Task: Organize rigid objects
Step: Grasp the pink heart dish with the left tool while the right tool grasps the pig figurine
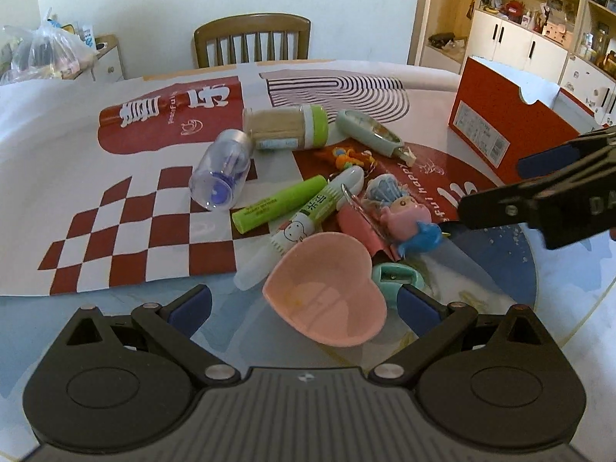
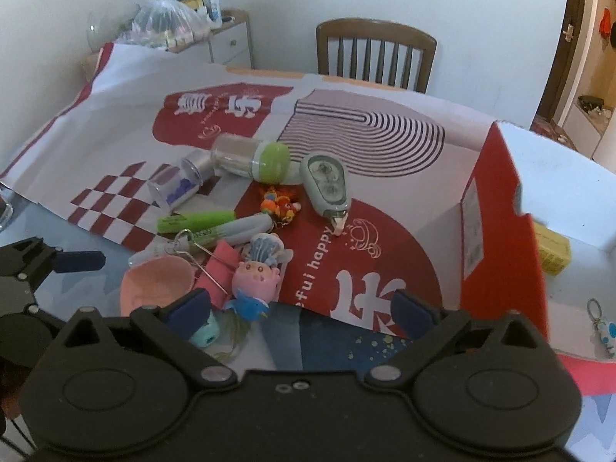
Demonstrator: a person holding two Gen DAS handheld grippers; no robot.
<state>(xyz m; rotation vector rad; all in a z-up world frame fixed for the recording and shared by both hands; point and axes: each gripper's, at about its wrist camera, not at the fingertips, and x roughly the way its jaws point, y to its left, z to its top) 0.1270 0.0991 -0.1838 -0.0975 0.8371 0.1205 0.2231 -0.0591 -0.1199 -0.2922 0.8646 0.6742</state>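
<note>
A heap of small items lies on the table: a pink heart-shaped dish [image 1: 327,292], a green highlighter [image 1: 279,204], a white glue stick [image 1: 308,219], a pink pig figure [image 1: 408,219], a pink binder clip [image 2: 219,269], a toothpick jar [image 1: 288,125], a clear bottle [image 1: 223,169], a green correction tape [image 1: 369,133] and a teal sharpener [image 1: 396,275]. My left gripper [image 1: 304,304] is open around the dish's near side. My right gripper [image 2: 304,308] is open, just before the pig [image 2: 256,275], and shows in the left wrist view [image 1: 512,184].
A red open box [image 2: 496,231] stands at the right, holding a yellow pack [image 2: 550,250] and a keychain [image 2: 602,327]. A patterned paper sheet [image 1: 115,115] covers the table. A wooden chair [image 1: 252,38] stands behind; a plastic bag [image 2: 165,19] is on a side cabinet.
</note>
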